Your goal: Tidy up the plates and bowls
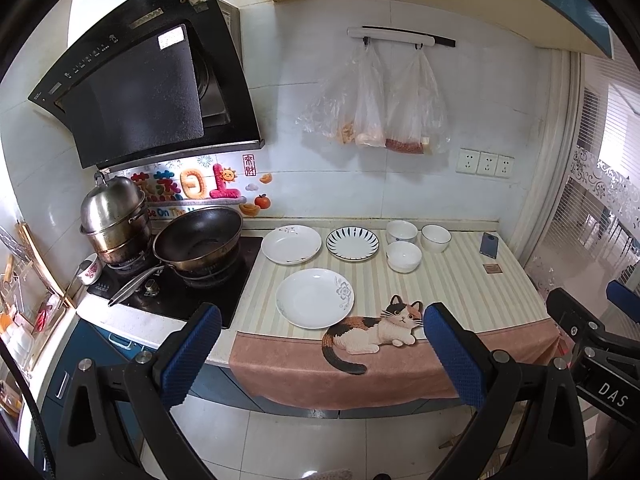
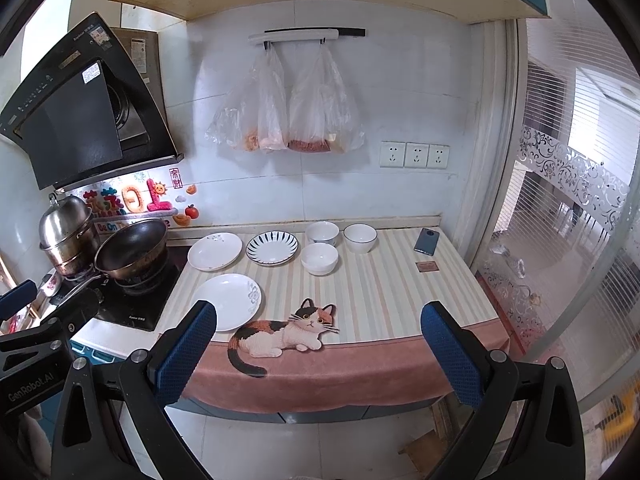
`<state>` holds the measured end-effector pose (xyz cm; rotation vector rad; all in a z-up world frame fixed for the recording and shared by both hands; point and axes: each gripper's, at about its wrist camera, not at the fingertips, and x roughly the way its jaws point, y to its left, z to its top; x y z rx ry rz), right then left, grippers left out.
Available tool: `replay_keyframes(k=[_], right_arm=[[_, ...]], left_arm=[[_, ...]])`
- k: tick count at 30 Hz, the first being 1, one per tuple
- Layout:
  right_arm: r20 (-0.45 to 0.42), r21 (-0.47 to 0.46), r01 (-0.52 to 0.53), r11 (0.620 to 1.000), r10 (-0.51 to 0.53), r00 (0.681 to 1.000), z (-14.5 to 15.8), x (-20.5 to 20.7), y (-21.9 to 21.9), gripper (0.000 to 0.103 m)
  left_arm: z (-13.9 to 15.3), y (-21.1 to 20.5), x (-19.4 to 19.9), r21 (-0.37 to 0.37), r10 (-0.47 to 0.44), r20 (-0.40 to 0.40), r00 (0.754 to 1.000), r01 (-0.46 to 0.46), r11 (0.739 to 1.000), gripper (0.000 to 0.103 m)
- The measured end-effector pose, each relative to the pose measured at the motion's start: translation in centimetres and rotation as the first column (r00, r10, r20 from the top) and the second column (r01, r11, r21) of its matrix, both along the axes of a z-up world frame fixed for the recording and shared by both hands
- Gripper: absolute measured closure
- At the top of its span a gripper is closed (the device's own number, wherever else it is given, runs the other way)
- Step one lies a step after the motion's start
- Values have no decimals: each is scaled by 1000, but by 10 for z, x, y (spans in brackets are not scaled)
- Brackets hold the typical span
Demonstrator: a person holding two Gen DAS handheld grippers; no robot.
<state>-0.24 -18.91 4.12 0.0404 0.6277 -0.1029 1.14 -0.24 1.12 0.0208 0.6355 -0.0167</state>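
Both the left gripper (image 1: 322, 354) and right gripper (image 2: 318, 354) are held wide apart, empty, below three plates (image 1: 315, 298) and three bowls (image 1: 404, 256) at frame centre.

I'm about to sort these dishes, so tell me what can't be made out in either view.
- Steamer pot: lid on, contents hidden, both views.
- Small red-patterned bowl: partly behind the wok handle in the left view; right view blocked by the left claw's body.
- Hanging bags: contents blurred by the plastic.
- Small brown item by the phone: too small to identify.
- Rack at the left edge: cut off.
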Motion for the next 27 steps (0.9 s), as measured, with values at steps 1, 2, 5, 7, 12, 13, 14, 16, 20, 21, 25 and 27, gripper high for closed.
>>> replay_keyframes(k=[1,2,5,7,12,13,14,16,20,21,25,27], right_arm=[[0,0,0,1000,0,1000,0,0,0,0],[1,-1,2,1000,-2,1000,0,0,0,0],[0,0,1,1000,-1,1000,1,1,0,0],[1,0,3,1000,-3,1000,1,2,-1,0],[0,1,1,1000,-1,1000,2,2,0,0],[0,2,1,1000,-1,1000,2,2,0,0],[0,2,1,1000,-1,1000,2,2,0,0],[1,2,1,1000,-1,1000,2,2,0,0],[0,3,0,1000,0,1000,2,2,1,0],[0,2,1,1000,-1,1000,2,2,4,0],[1,2,0,1000,0,1000,2,2,4,0],[2,1,0,1000,0,1000,2,1,4,0]], left_arm=[[0,0,1,-1,0,0,1000,0,1000,0],[0,0,0,-1,0,0,1000,0,1000,0],[0,0,1,-1,-1,3,1000,1,1000,0],[0,0,2,-2,0,2,1000,0,1000,0],[1,0,4,1,3,5,1000,-3,1000,0],[2,1,5,0,4,5,1000,-4,1000,0],[2,1,6,-1,4,6,1000,-4,1000,0],[2,1,6,0,3,6,1000,-3,1000,0],[1,2,5,-1,2,5,1000,-2,1000,0],[1,2,4,-1,2,7,1000,-2,1000,0],[1,2,4,-2,3,7,1000,-3,1000,0],[1,2,4,-2,2,7,1000,-2,1000,0]])
